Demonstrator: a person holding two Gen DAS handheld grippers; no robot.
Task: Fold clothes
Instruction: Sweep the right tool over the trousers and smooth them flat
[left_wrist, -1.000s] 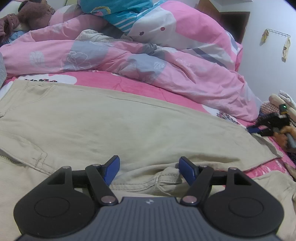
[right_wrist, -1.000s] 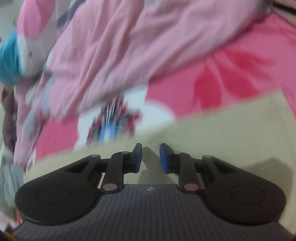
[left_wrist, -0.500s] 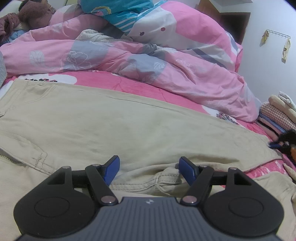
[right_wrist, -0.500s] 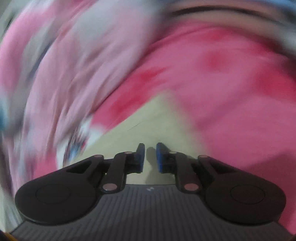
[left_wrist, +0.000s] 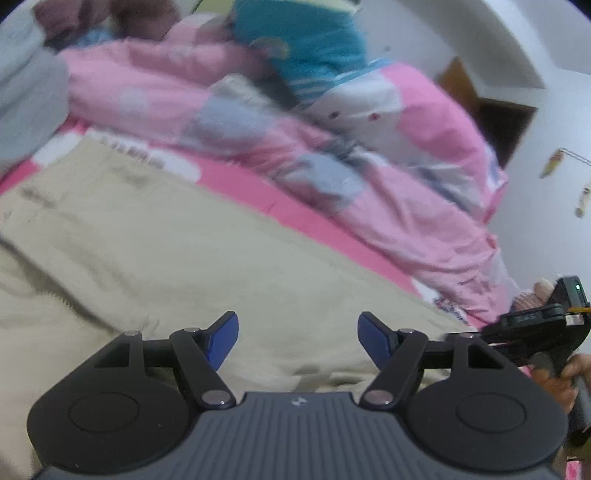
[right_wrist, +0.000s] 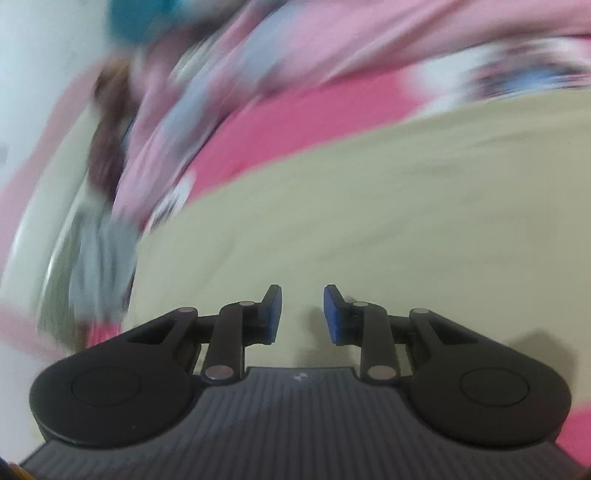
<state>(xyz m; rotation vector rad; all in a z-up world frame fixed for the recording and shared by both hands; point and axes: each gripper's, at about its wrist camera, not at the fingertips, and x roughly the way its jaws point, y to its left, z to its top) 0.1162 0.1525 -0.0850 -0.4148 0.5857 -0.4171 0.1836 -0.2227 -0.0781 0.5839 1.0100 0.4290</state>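
1. The left gripper hangs low over the beige trousers, its blue fingers spread wide with only cloth showing between them; they grip nothing.
2. The trousers lie spread flat on the pink bedsheet, filling the left wrist view from 9 o'clock through the centre to about 4 o'clock, with a rumpled fold just ahead of the gripper body.
3. The right gripper also points across the beige trousers. Its pads stand a moderate gap apart, holding nothing; the view is blurred.
4. In the left wrist view, the right gripper's black body shows at 3 o'clock, held by a hand at the trousers' far end.
5. A crumpled pink duvet lies beyond the trousers, from 10 to 3 o'clock.
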